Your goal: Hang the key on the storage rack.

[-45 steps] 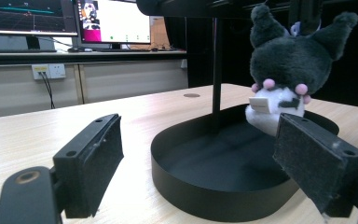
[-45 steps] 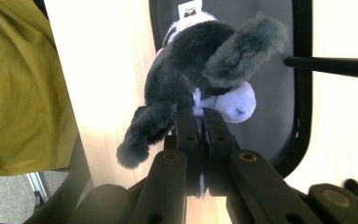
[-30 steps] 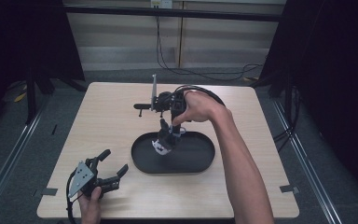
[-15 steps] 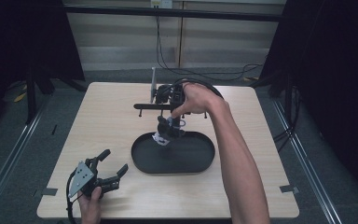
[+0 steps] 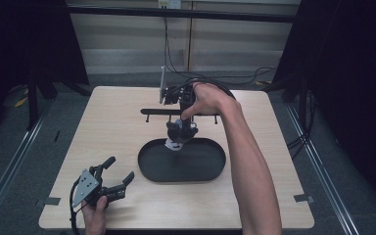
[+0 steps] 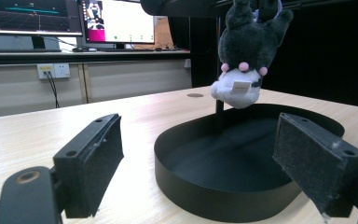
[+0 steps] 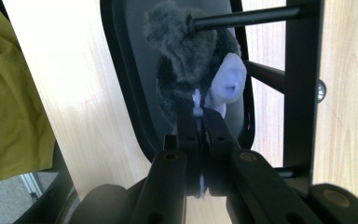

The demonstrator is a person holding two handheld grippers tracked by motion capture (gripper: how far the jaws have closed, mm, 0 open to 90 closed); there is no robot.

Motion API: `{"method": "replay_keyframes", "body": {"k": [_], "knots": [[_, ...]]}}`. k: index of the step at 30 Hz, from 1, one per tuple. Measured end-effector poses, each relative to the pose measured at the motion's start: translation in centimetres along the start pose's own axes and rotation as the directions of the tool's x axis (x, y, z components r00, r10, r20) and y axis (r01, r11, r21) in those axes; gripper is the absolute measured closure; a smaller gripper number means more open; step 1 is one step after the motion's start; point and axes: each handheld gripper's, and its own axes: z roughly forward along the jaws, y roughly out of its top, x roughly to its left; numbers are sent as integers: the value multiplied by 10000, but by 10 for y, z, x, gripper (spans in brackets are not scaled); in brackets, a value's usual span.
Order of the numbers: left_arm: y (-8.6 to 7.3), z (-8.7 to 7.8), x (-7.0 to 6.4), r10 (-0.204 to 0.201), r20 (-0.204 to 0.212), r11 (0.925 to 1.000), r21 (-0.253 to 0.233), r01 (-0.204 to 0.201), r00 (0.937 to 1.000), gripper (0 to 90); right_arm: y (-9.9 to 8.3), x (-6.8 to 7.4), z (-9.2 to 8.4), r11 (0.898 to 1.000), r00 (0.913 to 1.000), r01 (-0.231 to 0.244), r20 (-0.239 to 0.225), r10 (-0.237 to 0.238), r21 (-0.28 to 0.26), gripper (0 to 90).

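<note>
R gripper (image 5: 179, 128) fingers were pinched on plush toy's (image 5: 177, 138) loop; toy hung head-down below them, over tray's (image 5: 186, 174) far rim, near rack (image 5: 181, 111). L gripper (image 5: 118, 177) sat wide open, well apart.

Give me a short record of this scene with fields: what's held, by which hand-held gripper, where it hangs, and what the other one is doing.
held thing: grey plush toy, gripped by its loop
holder: right hand-held gripper, jaws shut
position: toy hangs above black oval tray, beside black rack
other: left hand-held gripper, jaws open, low over wooden table at near left corner
</note>
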Motion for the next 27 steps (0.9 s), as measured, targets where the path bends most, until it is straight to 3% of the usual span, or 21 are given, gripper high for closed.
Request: {"method": "replay_keyframes", "body": {"k": [18,27], "knots": [[0,0,0,49,46,10000,-1,-49,10000,153,2,-13,2,9999,9987,-21,517,27,-127,869],[0,0,0,50,58,10000,-1,-50,10000,154,4,-15,6,9998,9987,6,514,3,-184,865]]}}
